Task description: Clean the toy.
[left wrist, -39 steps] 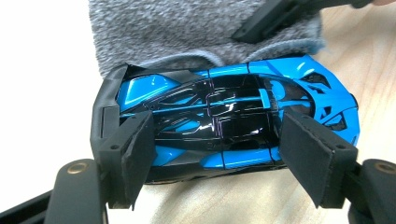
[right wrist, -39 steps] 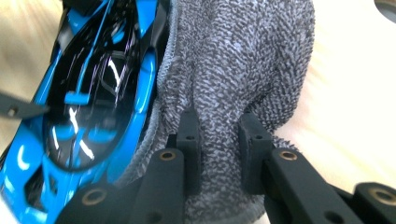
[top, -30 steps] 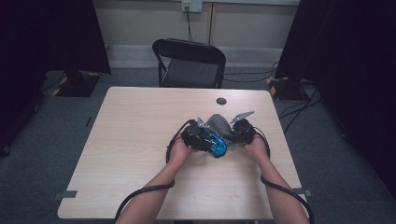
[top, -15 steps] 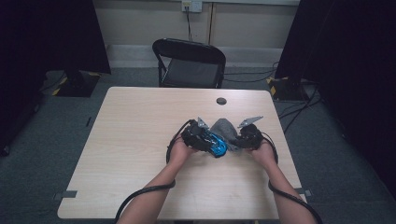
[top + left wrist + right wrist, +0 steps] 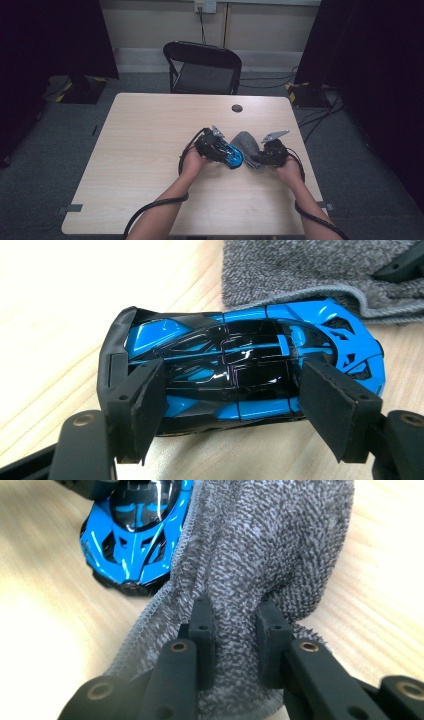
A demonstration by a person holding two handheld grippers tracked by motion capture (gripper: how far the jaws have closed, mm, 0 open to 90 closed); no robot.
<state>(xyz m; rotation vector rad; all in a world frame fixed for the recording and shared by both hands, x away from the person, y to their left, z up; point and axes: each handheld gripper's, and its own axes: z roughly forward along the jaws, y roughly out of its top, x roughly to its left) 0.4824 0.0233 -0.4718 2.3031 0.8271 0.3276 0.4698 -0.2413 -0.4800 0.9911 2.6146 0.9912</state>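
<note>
A blue and black toy car [image 5: 240,360] lies on the wooden table [image 5: 145,150]. My left gripper [image 5: 235,410] is shut on it, one pad at its tail and the other at its nose. In the high view the car [image 5: 232,158] sits at the left gripper [image 5: 222,151], right of the table's middle. A grey towel cloth [image 5: 280,545] lies beside the car's nose [image 5: 132,535]. My right gripper [image 5: 235,635] is shut on a raised fold of it. The cloth [image 5: 245,142] spreads between the two hands, with the right gripper [image 5: 259,160] at its near edge.
A small black round disc [image 5: 237,108] lies near the table's far edge. A black folding chair [image 5: 202,65] stands behind the table. Cables trail from both grippers over the near edge. Dark curtains hang at both sides.
My right gripper has drawn to the right and a little nearer the person, pulling the cloth with it. The left gripper and the car have stayed put.
</note>
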